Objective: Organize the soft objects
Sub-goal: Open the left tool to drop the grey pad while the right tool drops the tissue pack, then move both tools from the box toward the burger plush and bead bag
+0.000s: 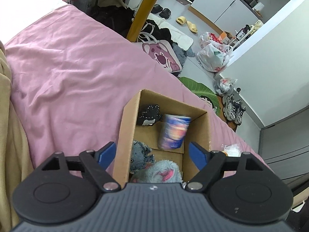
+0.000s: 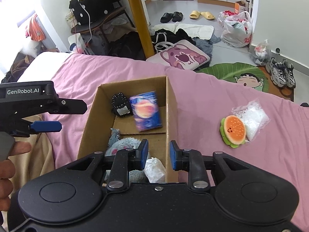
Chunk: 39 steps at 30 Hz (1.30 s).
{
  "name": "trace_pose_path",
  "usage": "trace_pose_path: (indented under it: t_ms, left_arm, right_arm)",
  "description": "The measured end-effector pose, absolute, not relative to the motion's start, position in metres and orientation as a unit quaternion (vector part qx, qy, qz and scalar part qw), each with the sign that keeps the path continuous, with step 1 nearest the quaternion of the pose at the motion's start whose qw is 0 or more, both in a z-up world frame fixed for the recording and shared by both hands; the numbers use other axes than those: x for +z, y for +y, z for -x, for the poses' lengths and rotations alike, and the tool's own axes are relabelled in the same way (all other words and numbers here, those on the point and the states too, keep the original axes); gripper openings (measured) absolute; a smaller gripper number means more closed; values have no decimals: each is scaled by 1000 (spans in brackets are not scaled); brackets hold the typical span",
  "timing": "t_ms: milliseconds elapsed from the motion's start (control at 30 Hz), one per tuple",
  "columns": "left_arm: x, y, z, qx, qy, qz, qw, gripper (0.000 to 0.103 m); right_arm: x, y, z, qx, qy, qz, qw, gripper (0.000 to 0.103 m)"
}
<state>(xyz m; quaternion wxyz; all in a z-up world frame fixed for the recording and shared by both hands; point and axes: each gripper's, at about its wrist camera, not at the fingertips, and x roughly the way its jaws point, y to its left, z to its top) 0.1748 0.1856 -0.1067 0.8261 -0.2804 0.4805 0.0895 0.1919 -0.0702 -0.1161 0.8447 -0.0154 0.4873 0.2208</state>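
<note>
An open cardboard box [image 1: 123, 135] [image 2: 171, 104] sits on the pink bedsheet [image 1: 67, 77]. Inside it a blue printed packet [image 1: 174, 132] [image 2: 146, 113] looks motion-blurred, free of both grippers. A black soft toy [image 1: 149, 114] [image 2: 120, 105], a grey-blue knitted piece [image 1: 140, 154] and a light-blue plush [image 1: 160, 171] [image 2: 123, 145] also lie in the box. My left gripper [image 1: 152, 147] [image 2: 73, 117] hangs wide open and empty over the box. My right gripper [image 2: 159, 154] is open and empty at the box's near right wall. A burger plush [image 2: 233, 132] lies on the sheet to the right.
A clear bag of white filling [image 2: 251, 119] [image 1: 232, 148] touches the burger plush. A white crumpled piece [image 2: 154, 169] lies in the box's near corner. A beige blanket [image 1: 11, 125] covers the bed's left. Beyond the bed are a yellow table leg [image 2: 138, 19], bags, shoes and a floor mat.
</note>
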Motion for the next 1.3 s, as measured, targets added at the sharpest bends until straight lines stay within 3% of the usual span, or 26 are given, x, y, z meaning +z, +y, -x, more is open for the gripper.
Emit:
trace_pose_path:
  t_ms: [233,400,667,1300]
  left_arm:
    - [-97,173,-172,87,482,262,831,86]
    - [-90,160,-173,86,486,239,837,93]
    - [-78,136,-174,69,482,209,848,101]
    - [-66,64,-191,35,490,162,856,102]
  right_arm:
    - [-110,-93,-188,213,483,-2,850,35]
    - [-105,-108,-187,212,476,-12,853,49]
    - [-99,-133,-189,213,467,-32,858,63]
    - [-101,-203,-207,195,448,-75,869,73]
